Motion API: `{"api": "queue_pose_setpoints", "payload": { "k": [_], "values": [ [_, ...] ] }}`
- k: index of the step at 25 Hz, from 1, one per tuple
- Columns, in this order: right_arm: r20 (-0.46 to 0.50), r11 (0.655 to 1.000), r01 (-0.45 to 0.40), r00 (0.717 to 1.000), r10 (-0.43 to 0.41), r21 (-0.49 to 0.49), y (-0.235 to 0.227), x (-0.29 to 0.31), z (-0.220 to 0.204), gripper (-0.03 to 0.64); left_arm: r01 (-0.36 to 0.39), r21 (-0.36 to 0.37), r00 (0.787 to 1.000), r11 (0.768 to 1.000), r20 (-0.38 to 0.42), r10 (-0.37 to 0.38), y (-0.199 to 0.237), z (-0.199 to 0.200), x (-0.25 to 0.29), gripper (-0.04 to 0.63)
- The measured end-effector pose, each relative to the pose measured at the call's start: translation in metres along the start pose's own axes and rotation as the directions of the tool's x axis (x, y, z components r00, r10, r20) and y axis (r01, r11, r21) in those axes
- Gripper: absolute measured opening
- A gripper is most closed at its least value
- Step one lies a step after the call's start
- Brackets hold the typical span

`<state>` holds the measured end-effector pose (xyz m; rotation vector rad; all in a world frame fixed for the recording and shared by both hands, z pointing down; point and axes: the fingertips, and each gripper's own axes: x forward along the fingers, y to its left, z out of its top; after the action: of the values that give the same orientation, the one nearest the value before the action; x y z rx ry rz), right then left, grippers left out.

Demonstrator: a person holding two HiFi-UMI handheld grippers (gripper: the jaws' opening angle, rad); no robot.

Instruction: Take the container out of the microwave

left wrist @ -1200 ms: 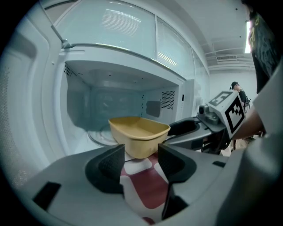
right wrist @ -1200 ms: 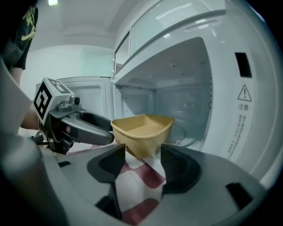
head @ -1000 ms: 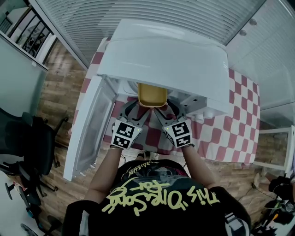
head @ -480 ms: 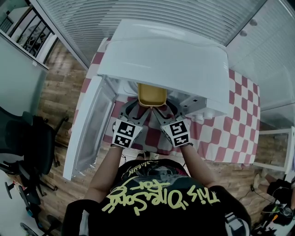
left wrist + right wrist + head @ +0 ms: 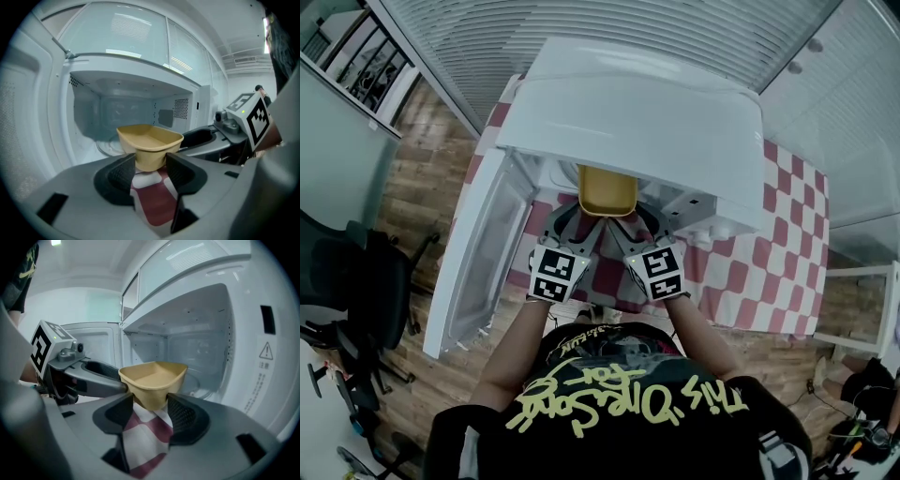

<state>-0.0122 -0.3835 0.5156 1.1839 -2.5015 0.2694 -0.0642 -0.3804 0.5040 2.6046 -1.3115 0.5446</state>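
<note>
Container (image 5: 607,190) corners sit clamped in left hand-held gripper (image 5: 150,165) (jaws just tightening) and right hand-held gripper (image 5: 151,405).

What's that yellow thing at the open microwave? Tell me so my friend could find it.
Find the white microwave on the red-and-white checked tablecloth, its door open. At its mouth is the container. It's an empty tan-yellow tub with rounded corners, the only coloured thing against that white box.
</note>
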Motion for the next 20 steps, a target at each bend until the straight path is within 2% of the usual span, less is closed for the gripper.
{"api": "queue_pose_setpoints", "payload": {
  "k": [9,20],
  "values": [
    [0.014,0.999,-0.045,0.999,0.045,0.008,0.01,-0.017,0.007,0.233,-0.04,-0.005,0.999,0.999,-0.003,0.04,-0.011,0.006,-0.017,0.209],
    [0.025,0.993,-0.115,0.993,0.116,-0.016,0.022,-0.039,0.001,0.233,-0.126,-0.015,0.992,0.992,0.015,0.127,-0.033,0.007,-0.039,0.209]
  ]
}}
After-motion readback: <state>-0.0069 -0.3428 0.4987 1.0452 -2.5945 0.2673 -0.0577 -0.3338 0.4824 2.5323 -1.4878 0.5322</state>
